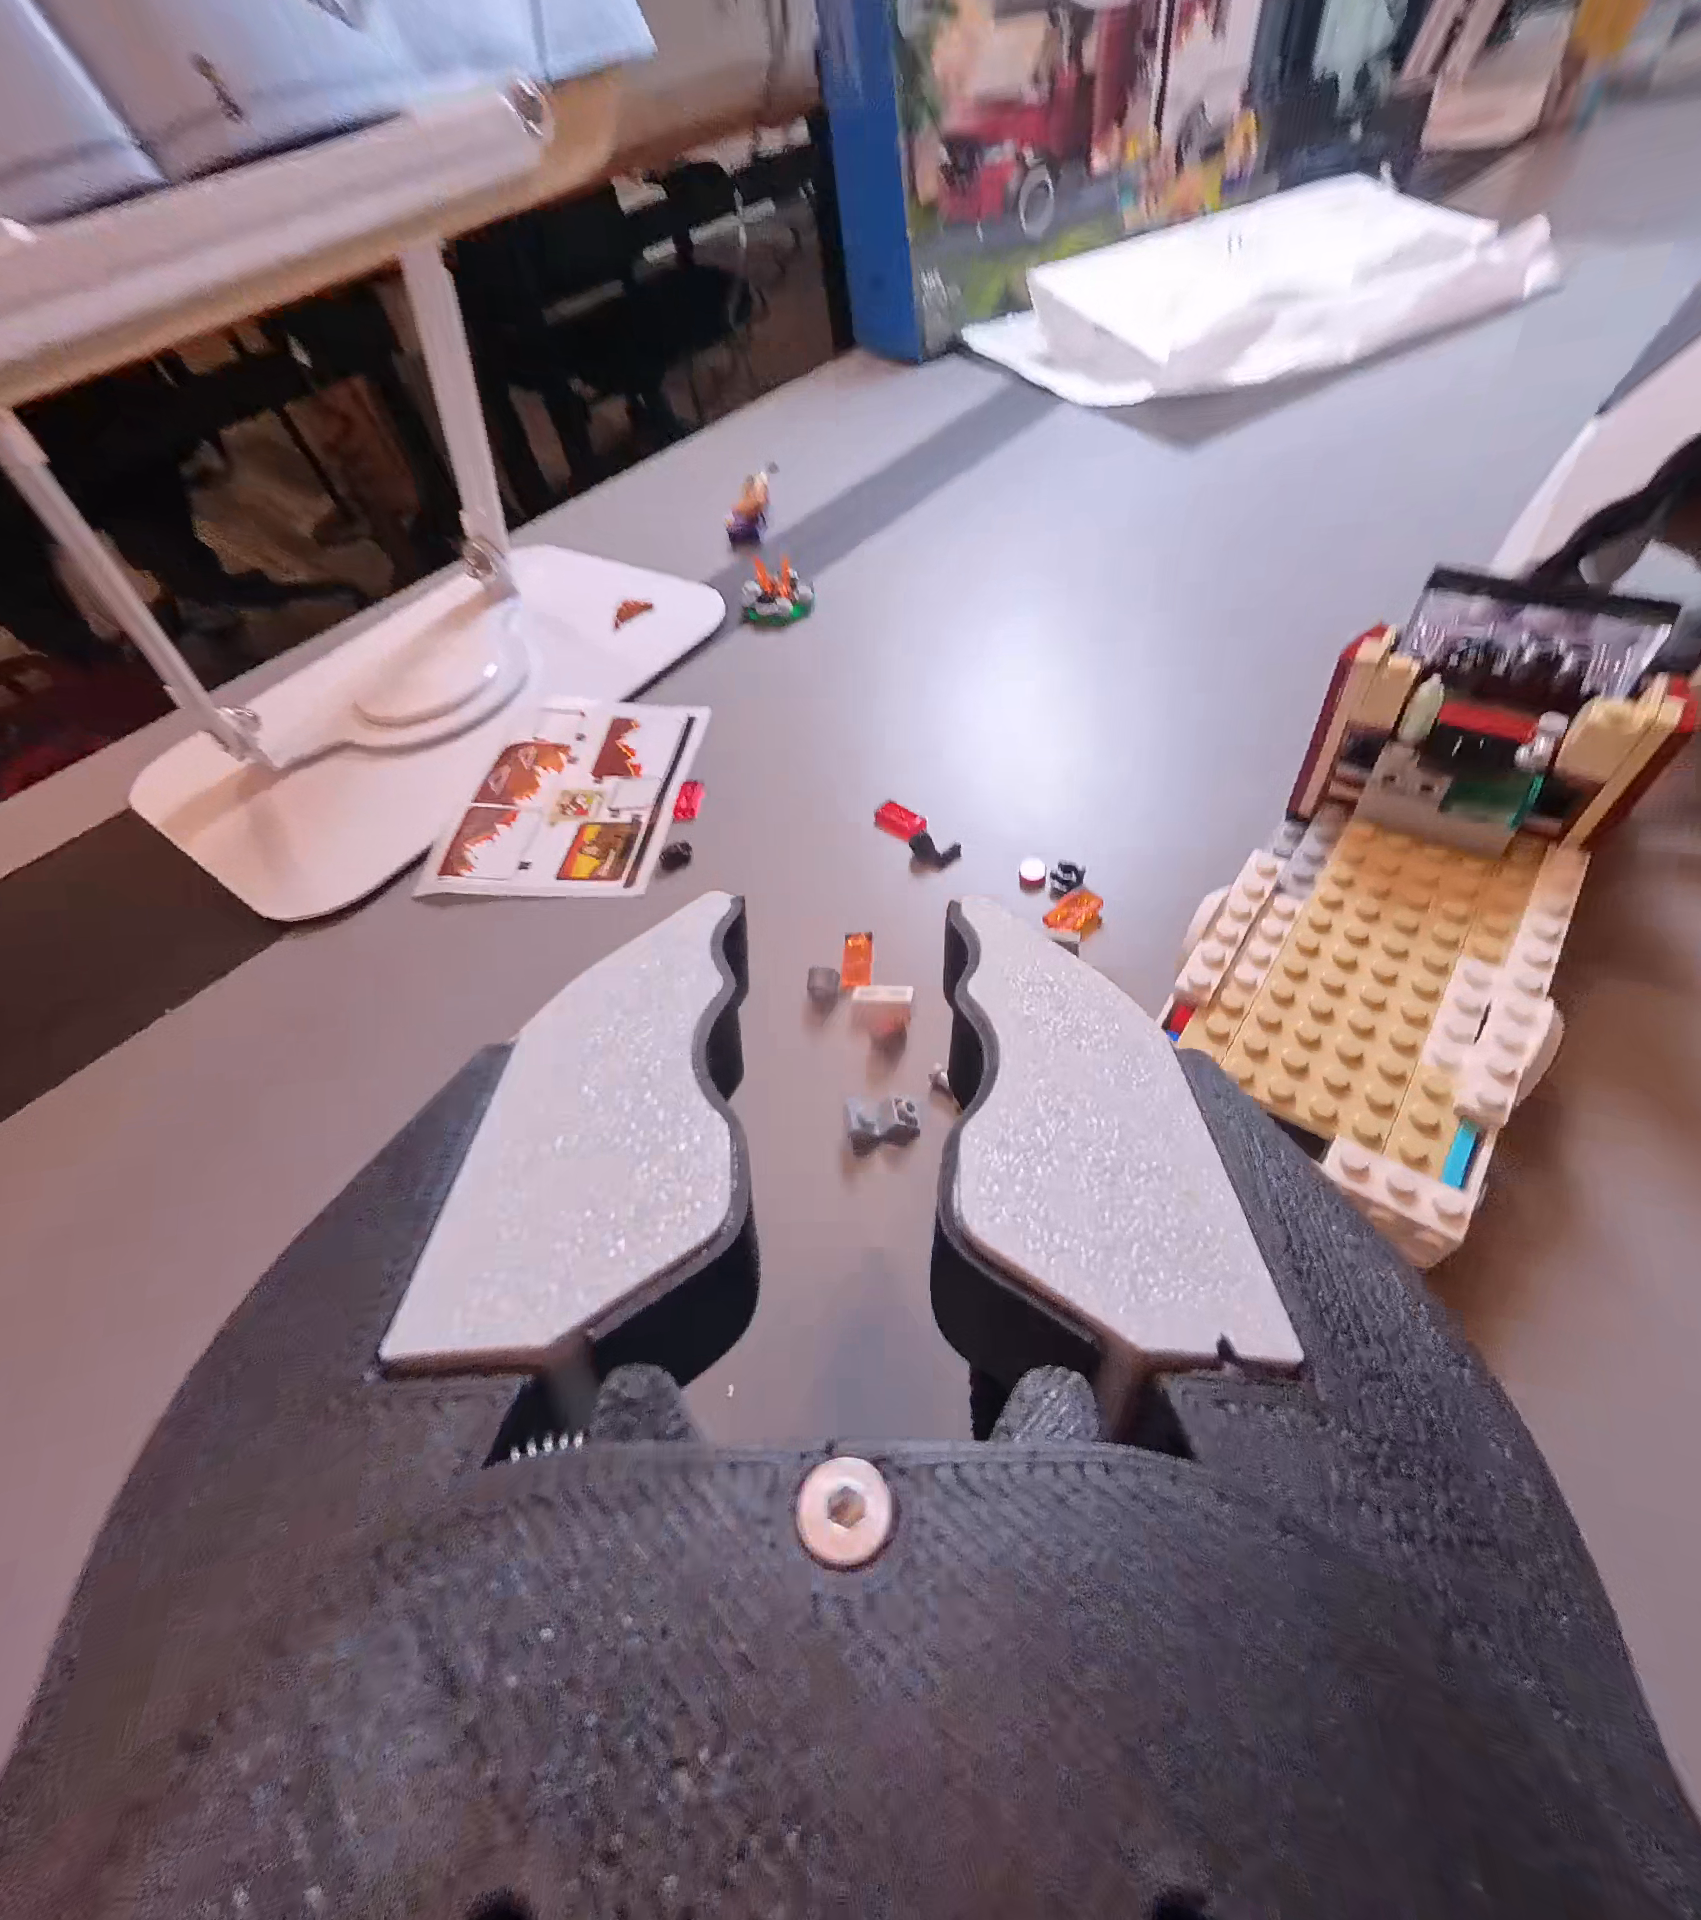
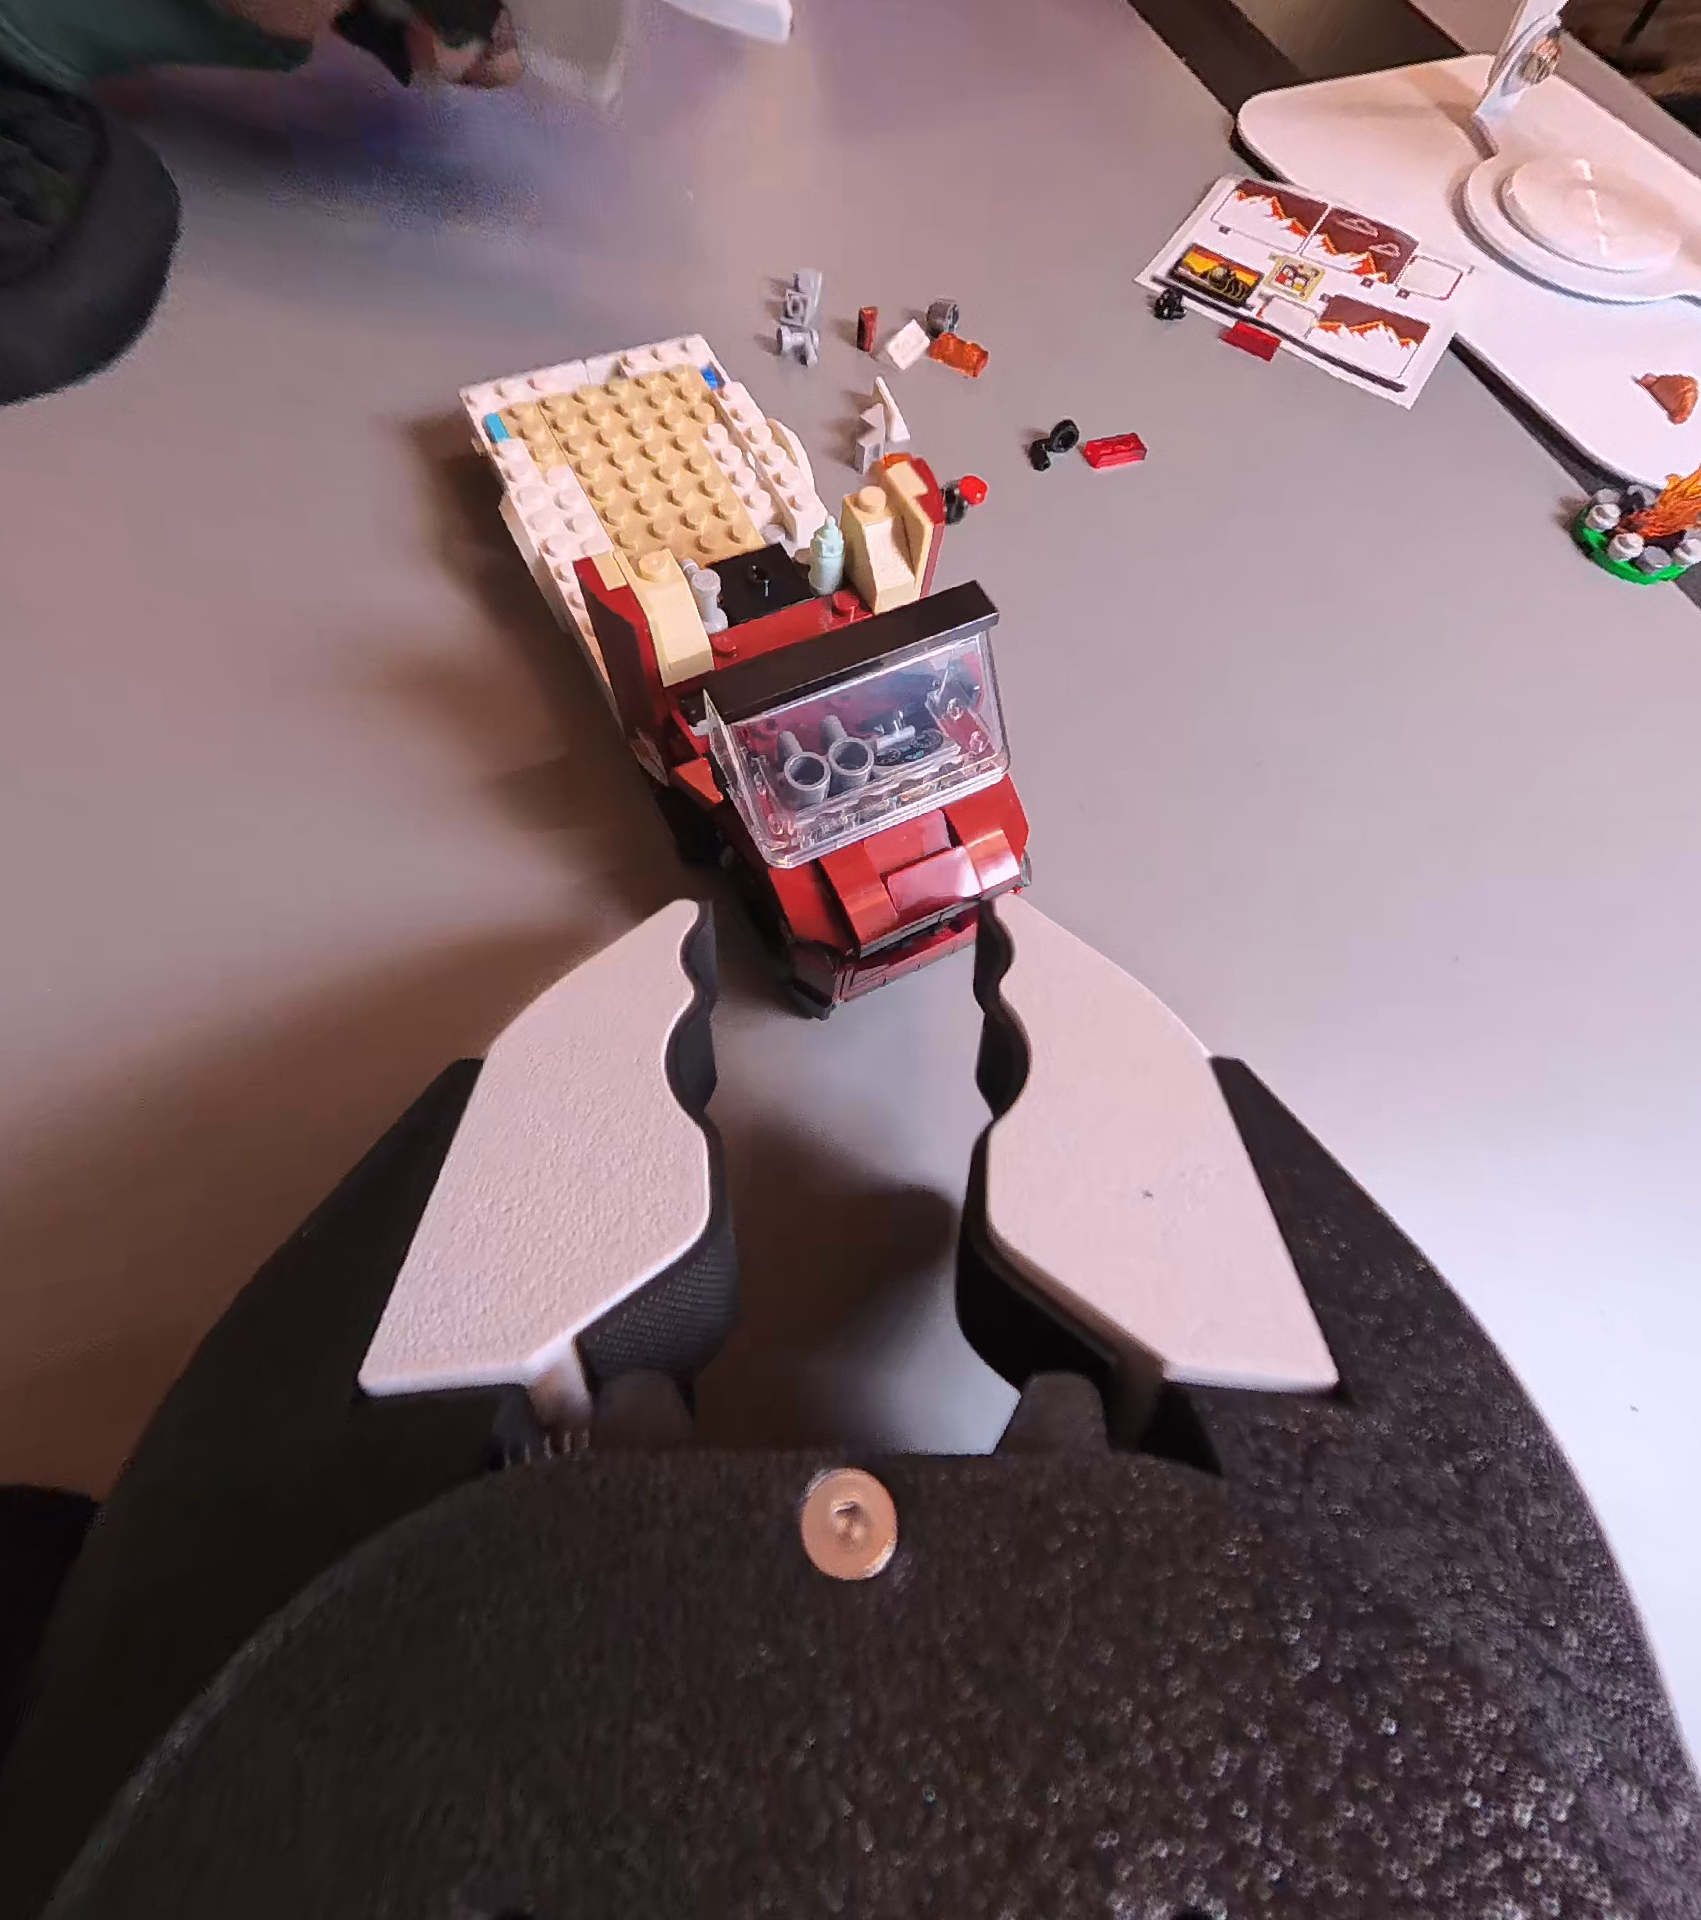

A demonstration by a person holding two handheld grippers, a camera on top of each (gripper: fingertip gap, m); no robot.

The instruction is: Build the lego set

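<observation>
Fingers on both grippers spread wide, nothing held. Right gripper [image 2: 841,940] sits just before the red nose of the lego truck [image 2: 773,665]; left gripper [image 1: 846,935] hovers over loose pieces [image 1: 872,997] beside it. Sticker sheet [image 1: 565,800] farther out.

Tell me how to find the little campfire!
Start at the white lamp base on the grey table. Just off its edge, past the sticker sheet, sits the campfire: a round green plate ringed with grey stones, the only piece with orange flames standing up.
</observation>
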